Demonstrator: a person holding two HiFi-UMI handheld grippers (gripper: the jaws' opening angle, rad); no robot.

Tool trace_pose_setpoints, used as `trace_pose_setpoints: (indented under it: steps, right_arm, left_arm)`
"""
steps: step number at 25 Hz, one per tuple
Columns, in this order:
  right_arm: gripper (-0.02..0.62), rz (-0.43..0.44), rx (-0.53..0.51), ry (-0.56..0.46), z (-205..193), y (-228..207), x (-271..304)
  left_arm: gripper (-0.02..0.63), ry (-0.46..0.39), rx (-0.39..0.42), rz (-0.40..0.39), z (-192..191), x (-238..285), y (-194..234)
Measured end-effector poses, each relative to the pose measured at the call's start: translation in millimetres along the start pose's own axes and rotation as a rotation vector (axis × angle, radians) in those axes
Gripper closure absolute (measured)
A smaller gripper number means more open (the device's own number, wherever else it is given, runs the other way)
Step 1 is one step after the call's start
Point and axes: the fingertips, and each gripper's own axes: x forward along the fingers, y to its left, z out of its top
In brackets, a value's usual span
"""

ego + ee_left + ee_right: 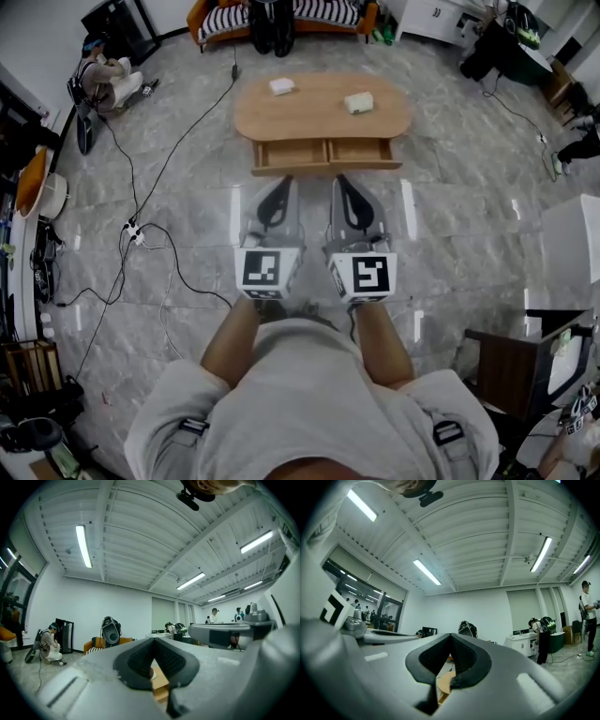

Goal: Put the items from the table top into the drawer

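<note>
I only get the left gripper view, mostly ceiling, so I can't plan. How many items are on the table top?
Observer: Two: a white item on the left part of the table, a pale item towards its right.
Operator: Are the drawers open?
Observer: Both, the left drawer and the right drawer, pulled out side by side at the front.
Operator: Is the right gripper holding anything?
Observer: No, the right gripper is shut and empty, short of the table.
</note>
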Motion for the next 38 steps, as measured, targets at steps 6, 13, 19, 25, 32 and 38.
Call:
trace_pose_setpoints:
  steps: [6, 13, 19, 25, 32, 38]
  right_arm:
    - [0.589, -0.017, 0.021, 0.025, -7.6, -20.8, 24.0]
    - [0.589, -0.035, 0.006, 0.076, -23.5, -44.2, 77.5]
    - [0.589, -0.062, 0.009, 0.114, -30.7, -74.8, 161.1]
    - [0.589, -0.078, 0.008, 0.153, -79.2, -88.3, 220.6]
    - [0.589, -0.123, -0.009, 0.144, -103.6, -99.4, 286.4]
    - [0.589, -0.145, -0.017, 0.162, -113.9, -113.0, 311.8]
  left_arm:
    - [0.586, 0.026, -0.014, -0.010, -1.9, 29.8, 7.8]
    - [0.586, 0.042, -0.030, -0.030, -11.2, 84.9, 35.8]
    - [0.586, 0.041, -0.037, -0.058, -6.0, 166.5, 86.3]
    - [0.586, 0.076, -0.052, -0.141, -42.7, 225.6, 112.9]
    - [0.586, 0.079, -0.061, -0.211, -59.3, 283.6, 139.7]
    - [0.586, 0.110, -0.107, -0.240, -78.7, 314.6, 144.9]
